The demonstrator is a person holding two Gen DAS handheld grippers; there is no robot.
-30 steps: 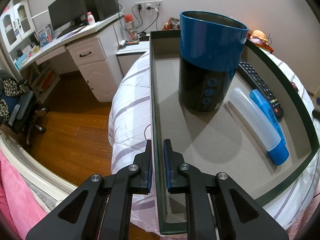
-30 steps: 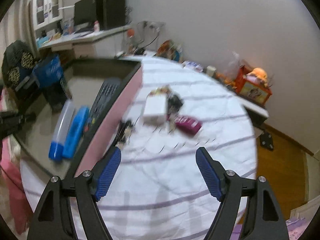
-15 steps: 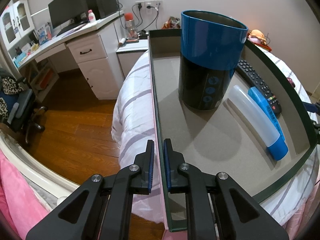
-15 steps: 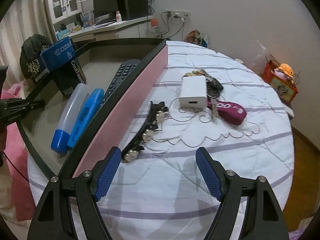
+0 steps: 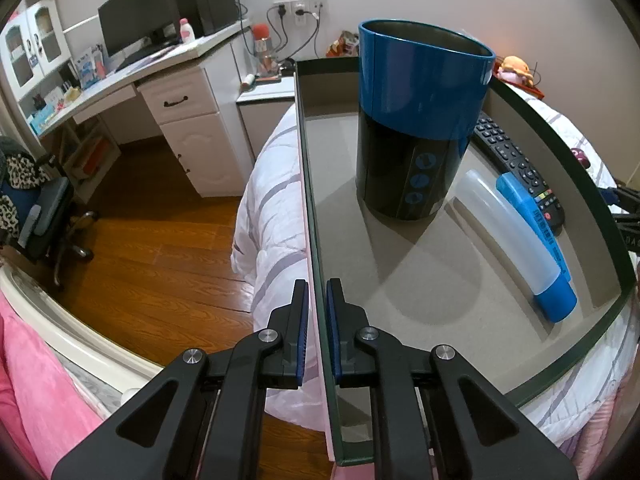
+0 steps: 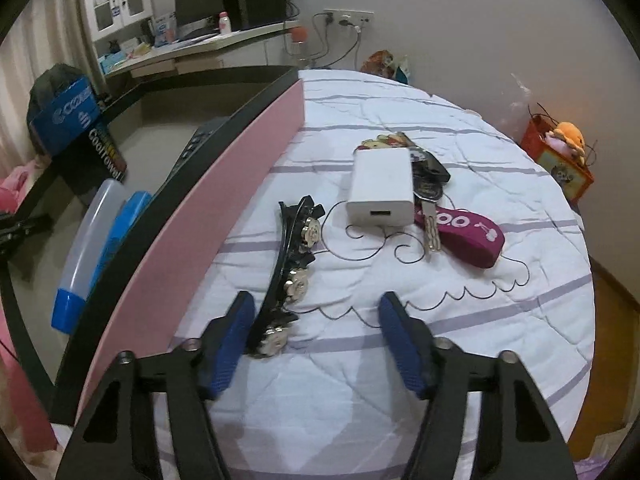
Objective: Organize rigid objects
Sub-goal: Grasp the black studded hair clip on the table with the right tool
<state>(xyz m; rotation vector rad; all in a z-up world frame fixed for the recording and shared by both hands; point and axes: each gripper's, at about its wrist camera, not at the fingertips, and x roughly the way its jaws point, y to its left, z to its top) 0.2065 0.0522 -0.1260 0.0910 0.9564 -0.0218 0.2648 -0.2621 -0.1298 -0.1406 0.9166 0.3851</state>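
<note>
My left gripper [image 5: 317, 292] is shut on the near wall of a shallow box [image 5: 310, 184] with a pink outside and dark rim. In the box stand a blue and black canister [image 5: 416, 128], a clear tube with a blue cap [image 5: 516, 244], a blue marker [image 5: 532, 216] and a black remote [image 5: 516, 164]. My right gripper [image 6: 316, 312] is open, low over the bed. A black hair clip with metal flowers [image 6: 292, 276] lies at its left finger. A white charger [image 6: 382, 186], keys [image 6: 430, 188] and a maroon key strap [image 6: 468, 232] lie further ahead.
The box wall [image 6: 224, 196] runs along the left of the hair clip. The bed has a white striped quilt [image 6: 460, 320]. A desk with drawers [image 5: 180, 100], a monitor and an office chair [image 5: 36, 208] stand past the bed on a wood floor.
My right gripper has swung toward the bed and dropped closer to the hair clip, staying open. My left gripper keeps its hold on the box wall; the box has shifted slightly.
</note>
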